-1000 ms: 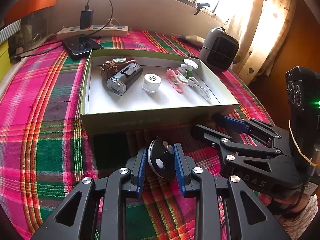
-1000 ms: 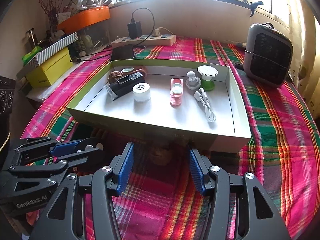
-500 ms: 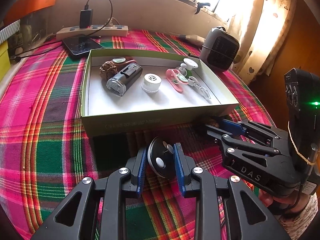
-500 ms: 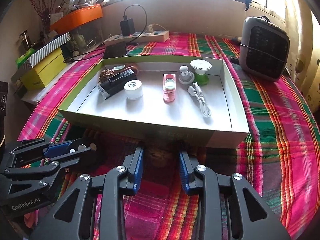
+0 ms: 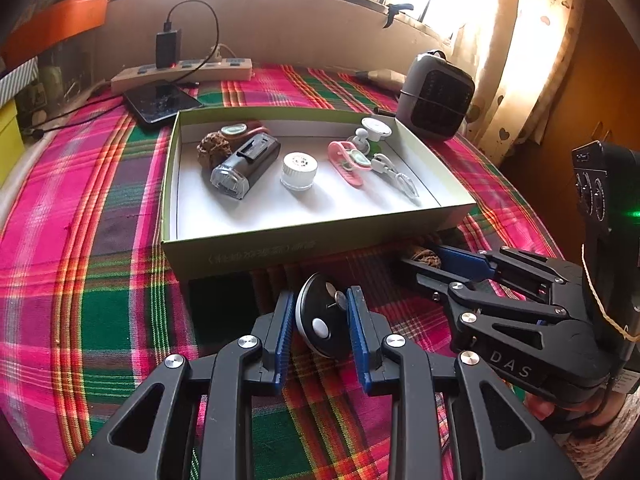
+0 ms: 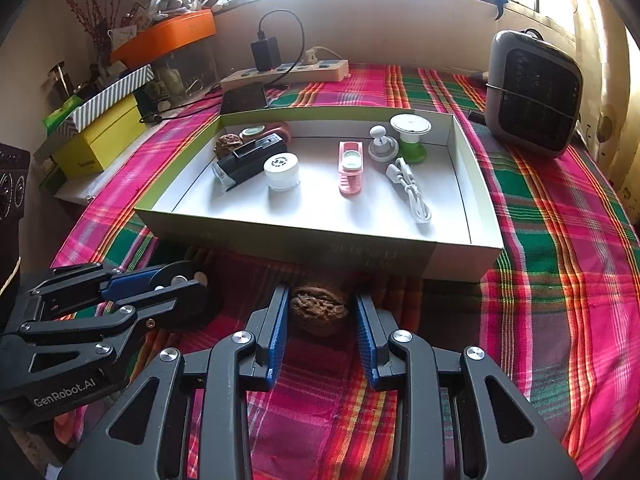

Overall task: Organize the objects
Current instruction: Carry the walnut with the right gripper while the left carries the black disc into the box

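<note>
Now my right gripper [image 6: 321, 312] is pinching the walnut [image 6: 319, 311], its jaws having just closed around it in front of the box [image 6: 280, 246]. Meanwhile my left gripper [image 5: 320, 318] is clamping the black disc [image 5: 318, 322], so both are ready for lifting in.

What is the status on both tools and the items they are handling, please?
Left tool shut on black disc. Right tool shut on walnut, jaws just closed in. Both in front of green box; its near wall is in the way.
</note>
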